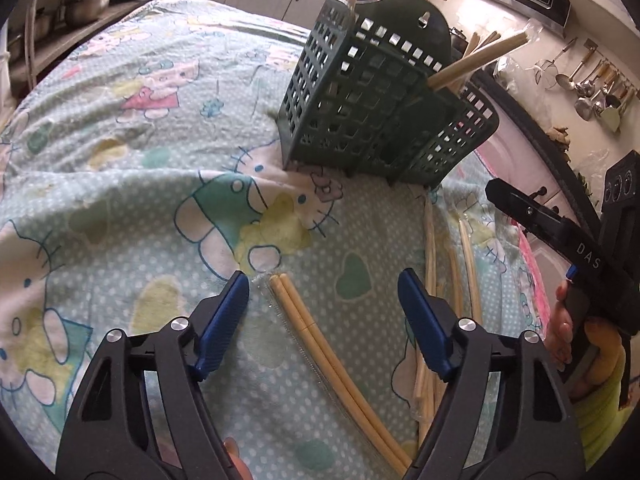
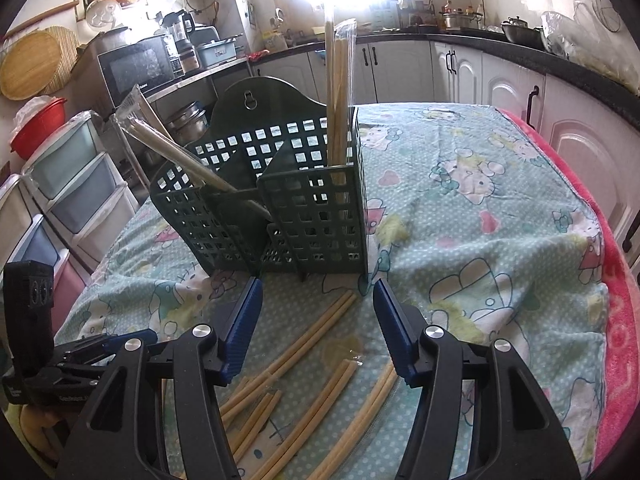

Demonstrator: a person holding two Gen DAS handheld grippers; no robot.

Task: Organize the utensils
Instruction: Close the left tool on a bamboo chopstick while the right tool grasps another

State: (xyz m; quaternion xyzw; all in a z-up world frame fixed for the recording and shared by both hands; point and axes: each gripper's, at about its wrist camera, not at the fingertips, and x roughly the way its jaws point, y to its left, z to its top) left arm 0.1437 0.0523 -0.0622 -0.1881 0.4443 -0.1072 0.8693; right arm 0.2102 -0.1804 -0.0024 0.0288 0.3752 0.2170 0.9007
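Nearest us, our left gripper (image 1: 324, 300) holds its blue fingers (image 1: 224, 320) wide apart, nothing pressed between them; a wrapped pair of chopsticks (image 1: 312, 340) lies on the cloth in the gap, touching neither pad. Our right gripper (image 2: 318, 312) also has its fingers (image 2: 244, 328) spread, hovering over several loose chopstick pairs (image 2: 312, 384) that lie fanned on the worktop (image 2: 500, 208), which is covered by a cartoon-print cloth. From the right wrist view the left gripper sits low at the left edge. Just beyond both sets of fingers stands the dark green utensil caddy (image 2: 280, 208), upright on the cloth. One wrapped pair (image 2: 340, 92) stands upright in its right compartment; another (image 2: 180, 148) leans out to the left from the left compartment. Behind are kitchen cabinets (image 2: 460, 68) and a microwave (image 2: 136, 68).
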